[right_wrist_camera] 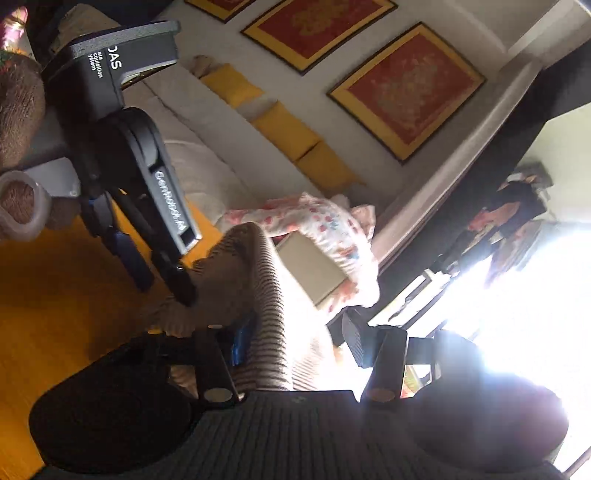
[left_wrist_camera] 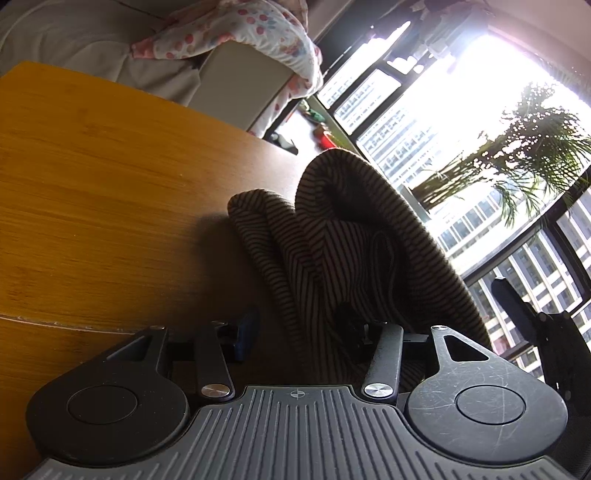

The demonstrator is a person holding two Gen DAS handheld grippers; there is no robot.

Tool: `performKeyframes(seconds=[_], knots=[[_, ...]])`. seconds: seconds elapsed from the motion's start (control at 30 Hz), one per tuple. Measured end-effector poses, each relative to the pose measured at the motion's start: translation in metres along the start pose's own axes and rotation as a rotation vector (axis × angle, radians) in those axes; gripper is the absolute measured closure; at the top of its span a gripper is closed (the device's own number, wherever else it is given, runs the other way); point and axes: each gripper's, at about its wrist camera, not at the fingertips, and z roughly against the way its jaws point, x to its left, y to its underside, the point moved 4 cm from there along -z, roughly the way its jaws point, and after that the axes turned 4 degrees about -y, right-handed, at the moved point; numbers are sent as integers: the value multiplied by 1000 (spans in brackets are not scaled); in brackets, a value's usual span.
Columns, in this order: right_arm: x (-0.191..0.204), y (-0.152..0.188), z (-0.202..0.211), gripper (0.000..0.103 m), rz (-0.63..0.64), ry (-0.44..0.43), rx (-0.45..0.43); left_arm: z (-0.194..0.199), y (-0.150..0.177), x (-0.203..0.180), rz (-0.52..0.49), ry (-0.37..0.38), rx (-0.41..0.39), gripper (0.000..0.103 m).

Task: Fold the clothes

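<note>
Ribbed gripper (left_wrist_camera: 295, 332) pinches bunched, finely striped knit garment (left_wrist_camera: 354, 236) above wooden table (left_wrist_camera: 110, 184).

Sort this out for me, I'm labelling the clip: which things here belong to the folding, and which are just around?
In the job:
striped garment
left gripper
right gripper
wooden table

Just around:
polka-dot bedding
sofa
yellow cushions
framed pictures
potted palm

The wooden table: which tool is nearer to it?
Left. The left tool hangs low over the wooden table, gripping the striped garment; the right tool sits past the table's edge.
</note>
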Motion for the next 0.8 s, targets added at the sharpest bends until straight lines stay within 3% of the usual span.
performKeyframes(seconds=[0.17,0.3,0.43,0.57,0.63,0.73,0.8], knots=[[7,15,7,53,25,13,15,1,0,1,-1,-6,2,50],[-16,12,13,77,-130,85,-51,2,-1,-1,-14,-17,3,50],[-34,18,1,77,-267,4,-26,10,-2,-10,-27,-18,-11,56],[-52,23,-11,78,-405,-77,-2,23,7,-31,-70,76,8,56],[-64,21,-15,95,-473,-114,-6,19,13,-38,-112,83,41,62],[-93,-18,6,96,-514,-159,-161,6,20,-38,-156,31,77,70],[-98,-47,20,96,-495,-259,-239,3,19,-33,-140,27,77,71]])
